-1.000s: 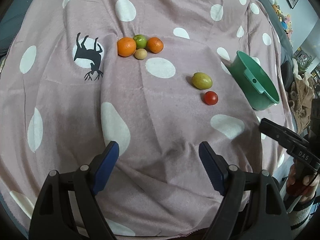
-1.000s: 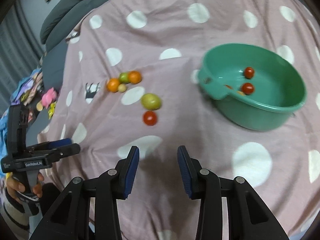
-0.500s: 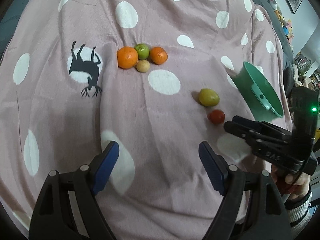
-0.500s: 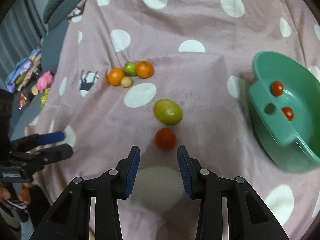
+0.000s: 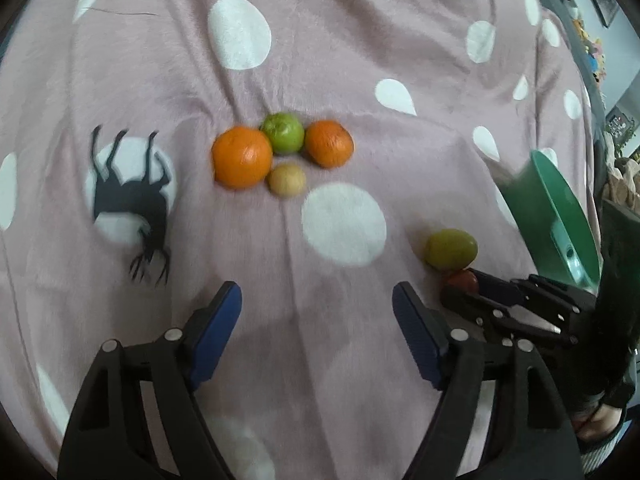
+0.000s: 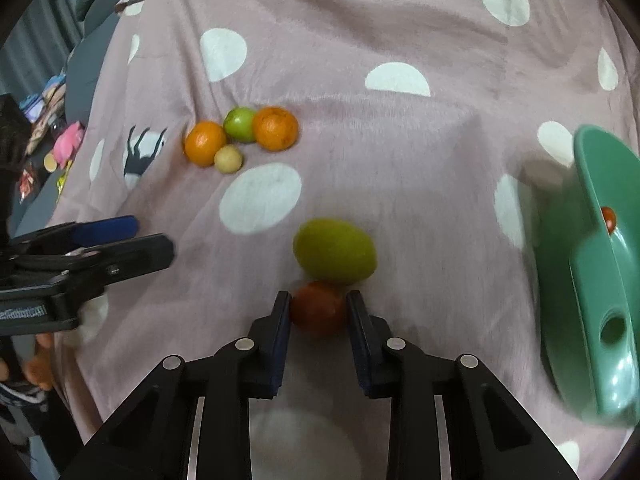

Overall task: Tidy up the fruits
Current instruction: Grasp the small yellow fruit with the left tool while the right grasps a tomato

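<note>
Now the right gripper [image 6: 318,312] straddles the tomato [image 6: 318,310], jaws narrow but not clamped (bowl [image 6: 588,280] waits rightward); left gripper [image 5: 318,304] hangs wide, empty.

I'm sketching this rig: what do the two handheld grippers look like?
Both are black skeletal frames with silver rivets and blue pads on the jaws. The left gripper bears white lettering on its side, too blurred to read; the right gripper looks identical.
</note>
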